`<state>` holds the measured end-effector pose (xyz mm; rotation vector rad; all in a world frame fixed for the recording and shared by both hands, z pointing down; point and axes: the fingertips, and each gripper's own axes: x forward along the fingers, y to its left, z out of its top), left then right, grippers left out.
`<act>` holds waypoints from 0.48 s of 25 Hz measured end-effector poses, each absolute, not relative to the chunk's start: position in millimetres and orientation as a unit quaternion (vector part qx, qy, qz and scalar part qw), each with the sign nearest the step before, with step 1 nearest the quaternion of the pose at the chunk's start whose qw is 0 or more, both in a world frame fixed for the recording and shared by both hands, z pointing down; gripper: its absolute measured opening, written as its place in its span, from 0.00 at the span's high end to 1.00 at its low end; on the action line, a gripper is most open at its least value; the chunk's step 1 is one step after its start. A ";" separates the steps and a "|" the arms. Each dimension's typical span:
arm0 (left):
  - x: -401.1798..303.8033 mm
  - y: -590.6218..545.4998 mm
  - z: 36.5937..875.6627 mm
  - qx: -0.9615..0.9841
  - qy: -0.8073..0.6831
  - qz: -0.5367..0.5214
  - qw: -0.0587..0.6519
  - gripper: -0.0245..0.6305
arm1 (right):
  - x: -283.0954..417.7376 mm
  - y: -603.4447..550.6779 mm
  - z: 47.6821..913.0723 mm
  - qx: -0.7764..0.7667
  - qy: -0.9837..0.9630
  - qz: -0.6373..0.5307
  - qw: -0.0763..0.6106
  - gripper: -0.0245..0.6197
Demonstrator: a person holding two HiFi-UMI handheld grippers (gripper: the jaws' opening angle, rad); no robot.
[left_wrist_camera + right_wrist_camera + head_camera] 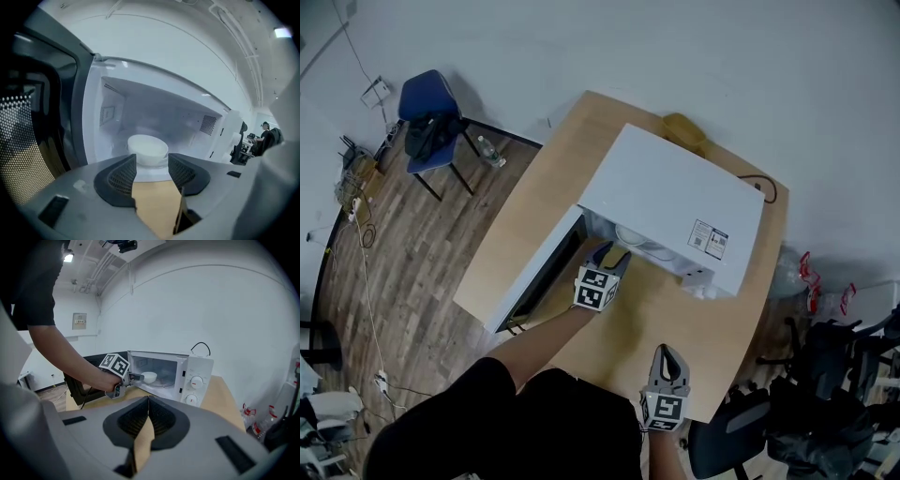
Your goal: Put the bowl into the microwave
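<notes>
The left gripper (152,159) is held with its jaws apart, and nothing is clamped between them. Its dark pads are ribbed with a fine mesh texture. Just ahead of the tips, a smooth, round white bowl (147,148) is seen standing on the floor of the microwave (154,105), and no pad is seen pressing on it. The cavity is a glossy white box, with a perforated vent patch on the wall to this gripper's right. To its left, the open door (33,122) is swung wide, and its dark window is covered by a dotted screen.

The right gripper (148,400) is held well back from the microwave, with its ribbed pads closed together at the tips on nothing. Ahead of it and to the right, two round dials (196,382) are set in the flat white front panel.

Bare pale wood of the table (642,319) is left open between the two grippers, and the table's near edge lies close behind the right gripper.
</notes>
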<state>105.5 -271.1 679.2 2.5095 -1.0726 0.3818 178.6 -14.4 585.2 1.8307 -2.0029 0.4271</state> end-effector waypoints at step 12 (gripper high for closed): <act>123.3 -295.4 692.5 0.893 -0.384 0.155 0.175 0.64 | 200.8 -20.7 594.8 0.660 -0.704 0.171 0.200 0.87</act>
